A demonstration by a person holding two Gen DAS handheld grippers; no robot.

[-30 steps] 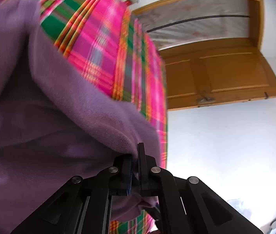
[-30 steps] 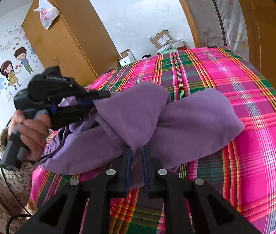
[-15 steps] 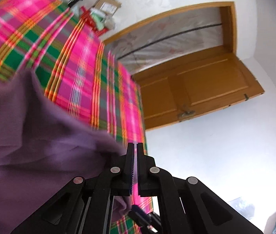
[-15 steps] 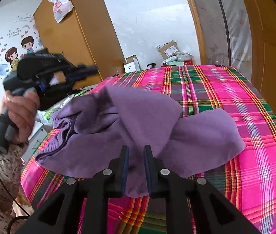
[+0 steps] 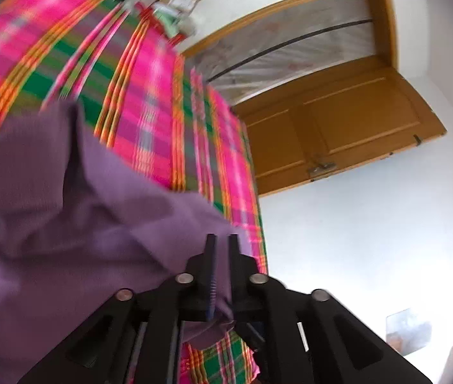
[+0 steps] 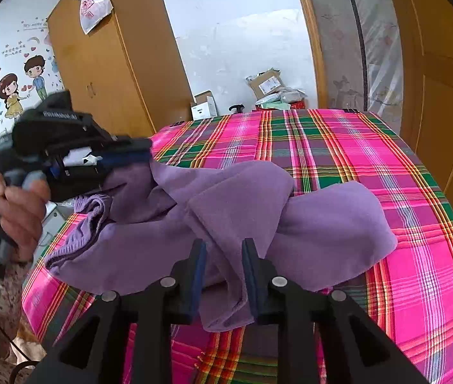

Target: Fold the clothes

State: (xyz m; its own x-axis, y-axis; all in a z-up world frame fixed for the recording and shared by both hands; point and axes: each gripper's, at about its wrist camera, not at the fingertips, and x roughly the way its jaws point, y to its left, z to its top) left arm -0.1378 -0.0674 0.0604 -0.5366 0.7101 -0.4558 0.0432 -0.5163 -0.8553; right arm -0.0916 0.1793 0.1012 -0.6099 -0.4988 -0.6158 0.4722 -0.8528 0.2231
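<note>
Two grippers: both working one purple garment
Left gripper: pinching a fabric edge (frame blurred)
Right gripper: fingers parted, cloth lying between
Garment: bunching mid-frame on plaid bedspread

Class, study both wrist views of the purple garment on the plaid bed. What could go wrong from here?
1. The right gripper has its jaws apart around a fold of the purple garment, so the fold may slip out.
2. The garment lies bunched, and folding now may trap creases.
3. The left gripper lifts one edge near the bed side, so the cloth could slide off.
</note>
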